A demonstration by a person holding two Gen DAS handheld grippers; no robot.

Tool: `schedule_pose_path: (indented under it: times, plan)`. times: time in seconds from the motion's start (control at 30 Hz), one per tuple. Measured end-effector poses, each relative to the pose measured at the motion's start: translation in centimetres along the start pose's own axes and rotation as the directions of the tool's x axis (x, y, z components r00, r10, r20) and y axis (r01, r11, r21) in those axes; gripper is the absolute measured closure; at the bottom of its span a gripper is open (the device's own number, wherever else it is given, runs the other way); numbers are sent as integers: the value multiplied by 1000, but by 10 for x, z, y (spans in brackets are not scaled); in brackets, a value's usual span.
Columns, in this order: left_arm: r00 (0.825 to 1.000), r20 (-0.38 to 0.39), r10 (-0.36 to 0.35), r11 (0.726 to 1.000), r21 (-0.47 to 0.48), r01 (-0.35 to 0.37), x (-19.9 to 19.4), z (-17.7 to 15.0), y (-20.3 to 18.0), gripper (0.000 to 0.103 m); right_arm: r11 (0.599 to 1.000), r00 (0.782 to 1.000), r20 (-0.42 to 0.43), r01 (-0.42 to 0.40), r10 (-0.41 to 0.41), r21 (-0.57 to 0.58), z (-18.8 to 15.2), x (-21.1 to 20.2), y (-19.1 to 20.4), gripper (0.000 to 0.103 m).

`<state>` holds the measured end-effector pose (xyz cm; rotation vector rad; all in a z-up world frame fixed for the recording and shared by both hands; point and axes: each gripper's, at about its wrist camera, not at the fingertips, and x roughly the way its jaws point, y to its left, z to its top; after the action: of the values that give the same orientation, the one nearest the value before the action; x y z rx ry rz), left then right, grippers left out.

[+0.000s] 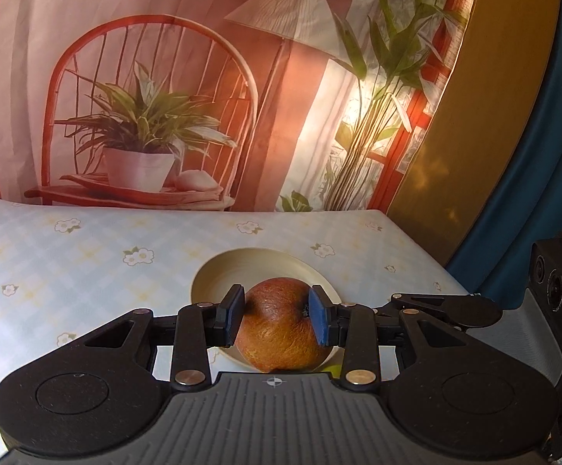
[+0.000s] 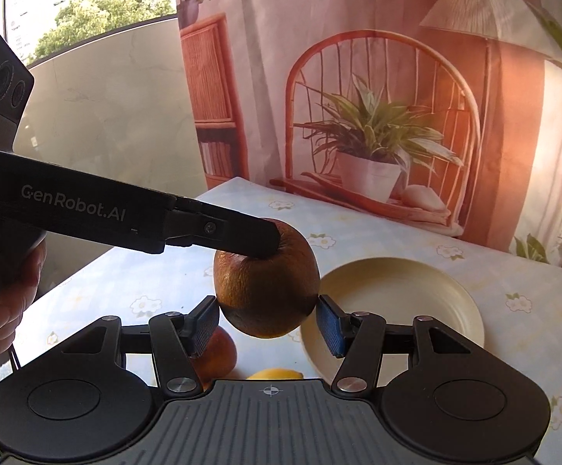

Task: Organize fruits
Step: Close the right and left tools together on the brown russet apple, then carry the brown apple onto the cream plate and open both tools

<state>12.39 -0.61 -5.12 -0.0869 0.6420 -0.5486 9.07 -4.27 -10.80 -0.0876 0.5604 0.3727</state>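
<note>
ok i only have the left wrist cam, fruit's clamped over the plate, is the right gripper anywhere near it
Observer: Yes. The right gripper is open, its fingers flanking the lower part of the brown fruit, apparently without touching.
Operator: any other fruit i can't see
Observer: An orange-red fruit lies on the table behind the right gripper's near finger.
Operator: just that one
Observer: No, a yellow fruit peeks out at the right gripper's front edge.
Operator: plate got anything in it
Observer: The right view shows the cream plate bare, beside the held fruit rather than under it.
</note>
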Motion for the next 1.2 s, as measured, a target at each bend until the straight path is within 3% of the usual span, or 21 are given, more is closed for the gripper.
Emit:
schedule_pose_path:
  times: [0.27, 0.67, 1.2]
  plan:
    - [998, -56, -13, 1000, 23, 14, 55, 21, 11, 64, 999, 999, -29, 19, -18, 27, 5, 36, -47, 51]
    - [986, -166, 16, 997, -71, -28, 128, 23, 52, 65, 999, 986, -166, 2, 5, 40, 4, 110, -82, 51]
    - [981, -188, 57, 994, -84, -74, 143, 20, 63, 67, 998, 969, -246, -27, 40, 55, 7, 140, -92, 51]
